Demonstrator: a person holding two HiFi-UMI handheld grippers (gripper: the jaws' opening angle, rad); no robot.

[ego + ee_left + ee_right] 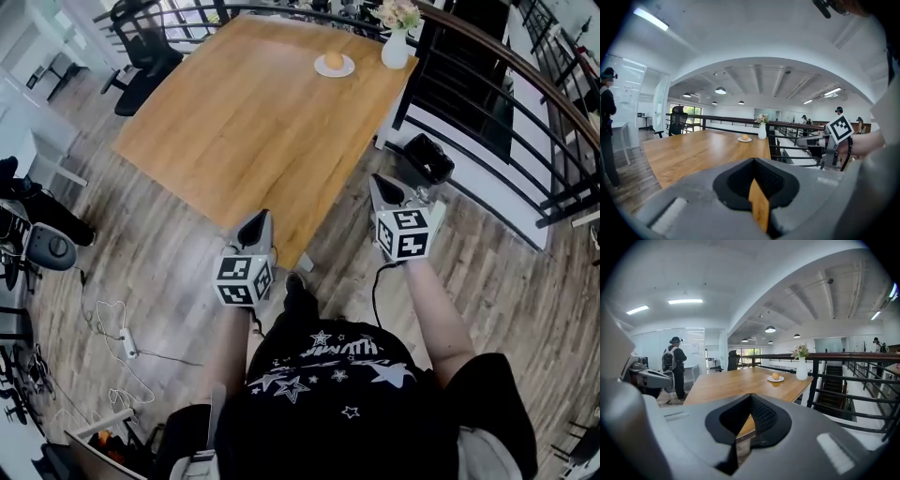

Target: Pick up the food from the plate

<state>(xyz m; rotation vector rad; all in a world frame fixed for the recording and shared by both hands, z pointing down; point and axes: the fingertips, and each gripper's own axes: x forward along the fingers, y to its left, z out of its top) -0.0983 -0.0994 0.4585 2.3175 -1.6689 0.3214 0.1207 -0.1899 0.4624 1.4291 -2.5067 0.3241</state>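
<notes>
Both closed and empty: left hand-held gripper and right hand-held gripper. I'd step nearer, open the right, then reach the food on its plate.

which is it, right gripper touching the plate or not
Apart. Head view: the right gripper hangs off the table, while the plate sits near its far edge.

The wide brown wooden tabletop lay bare from its near edge to the small white plate at the far side, an open path across. A white vase of flowers stood just right of the plate, and a dark metal railing hemmed the tabletop's right edge.
</notes>
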